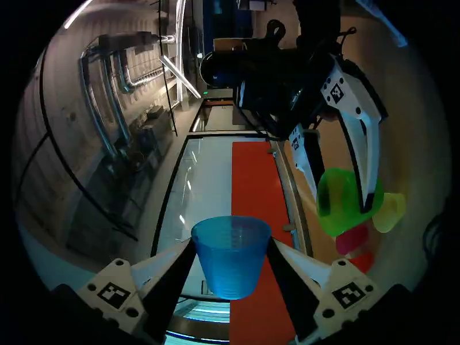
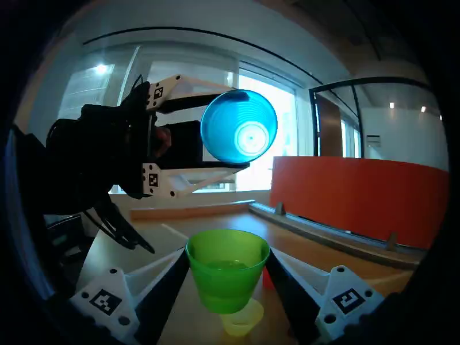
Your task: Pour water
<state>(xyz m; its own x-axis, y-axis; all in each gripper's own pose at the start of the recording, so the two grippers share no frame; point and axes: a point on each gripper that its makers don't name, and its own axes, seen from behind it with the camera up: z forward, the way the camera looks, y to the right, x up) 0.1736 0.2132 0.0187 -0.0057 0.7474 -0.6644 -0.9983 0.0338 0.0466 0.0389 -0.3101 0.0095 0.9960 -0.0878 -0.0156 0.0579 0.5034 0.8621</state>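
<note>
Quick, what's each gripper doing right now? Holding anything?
The left gripper is closed, holding the blue cup.
The right gripper is closed, holding the green cup.

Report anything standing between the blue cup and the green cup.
Nothing visible does. In the right gripper view the blue cup, tipped in the left claw, hangs above the green cup in the right claw, with open air between them.

The yellow cup [image 2: 241,321] is partly covered by the green cup [image 2: 227,276]; behind the green cup, a red cup [image 2: 267,279] is mostly hidden.
</note>
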